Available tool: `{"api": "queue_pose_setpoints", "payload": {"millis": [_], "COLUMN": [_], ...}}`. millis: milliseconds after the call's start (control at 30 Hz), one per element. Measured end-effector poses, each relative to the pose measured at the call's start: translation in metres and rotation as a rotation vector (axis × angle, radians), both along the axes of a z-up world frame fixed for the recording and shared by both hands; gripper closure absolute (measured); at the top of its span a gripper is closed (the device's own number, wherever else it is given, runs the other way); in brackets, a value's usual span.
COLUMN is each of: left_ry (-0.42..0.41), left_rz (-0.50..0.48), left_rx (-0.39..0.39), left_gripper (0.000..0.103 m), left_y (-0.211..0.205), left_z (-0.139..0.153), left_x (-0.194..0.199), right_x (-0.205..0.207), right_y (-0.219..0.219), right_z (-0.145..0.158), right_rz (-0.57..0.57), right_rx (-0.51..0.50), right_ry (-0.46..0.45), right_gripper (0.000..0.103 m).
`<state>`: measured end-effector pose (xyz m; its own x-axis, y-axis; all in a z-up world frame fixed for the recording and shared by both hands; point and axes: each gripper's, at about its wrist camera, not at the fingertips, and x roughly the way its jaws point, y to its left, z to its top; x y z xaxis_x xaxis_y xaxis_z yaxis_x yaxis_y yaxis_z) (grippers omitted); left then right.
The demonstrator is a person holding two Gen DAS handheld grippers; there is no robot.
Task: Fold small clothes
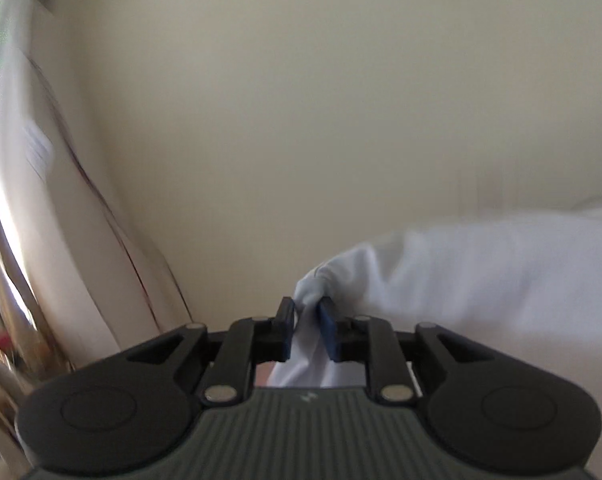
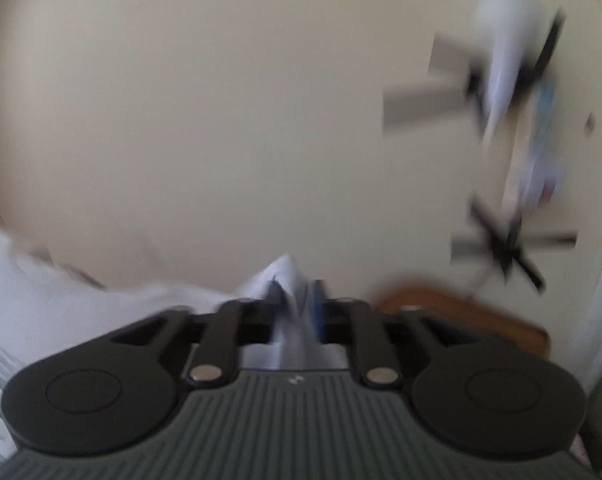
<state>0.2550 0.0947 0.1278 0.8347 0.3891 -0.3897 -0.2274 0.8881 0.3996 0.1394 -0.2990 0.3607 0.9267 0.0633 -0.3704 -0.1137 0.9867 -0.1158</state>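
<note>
The left hand-held gripper (image 1: 306, 322) stands narrow, a bunched corner of the white garment (image 1: 481, 280) between its blue pads (image 1: 328, 332); the cloth spreads away toward 3 o'clock against a cream wall (image 1: 301, 120). Only the left wrist view shows a pale curtain (image 1: 41, 200) at 9 o'clock. The right hand-held gripper (image 2: 297, 304) is blurred; white garment (image 2: 289, 280) sits between its jaws, trailing toward 9 o'clock. Whether those pads press it I cannot tell. Only this view shows a brown wooden edge (image 2: 461, 312) at 4 o'clock.
</note>
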Motion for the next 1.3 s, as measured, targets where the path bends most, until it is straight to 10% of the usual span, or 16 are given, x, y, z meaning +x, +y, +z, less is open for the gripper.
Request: {"api": "queue_pose_setpoints", "payload": {"millis": [167,433,633,867,1033,1133,1300], "left_ry": [0.093,0.190,0.192,0.247,0.284,0.280,0.209], "left_rz": [-0.056,-0.216,-0.276,-0.225,-0.270,-0.267,-0.263], "left_rx": [-0.030,-0.287,-0.418,-0.533,-0.530,-0.388,-0.338], "left_gripper": [0.088,0.073,0.051,0.035,0.054,0.098,0.098], "left_y": [0.027,0.086,0.081,0.096,0.071,0.050,0.064], "left_z": [-0.076,-0.084,-0.094,-0.113,-0.129,-0.127,-0.075], "left_x": [-0.026,-0.171,-0.243,-0.297,-0.317,-0.315,-0.338], "right_x": [-0.011,-0.149,-0.197,-0.234,-0.244,-0.247,-0.262], "right_y": [-0.026,-0.082,-0.080,-0.050,-0.018,0.000,-0.021], "right_z": [-0.097,-0.120,-0.130,-0.150,-0.170,-0.168,-0.126], "right_rz": [0.046,0.194,0.212,0.317,0.383,0.354,0.276], "right_rx": [-0.040,0.079,0.268,0.256,0.223,0.127,0.082], "right_ry": [0.213,0.264,0.318,0.413,0.442,0.404,0.342], "right_gripper": [0.065,0.063,0.052,0.046,0.048,0.097,0.099]}}
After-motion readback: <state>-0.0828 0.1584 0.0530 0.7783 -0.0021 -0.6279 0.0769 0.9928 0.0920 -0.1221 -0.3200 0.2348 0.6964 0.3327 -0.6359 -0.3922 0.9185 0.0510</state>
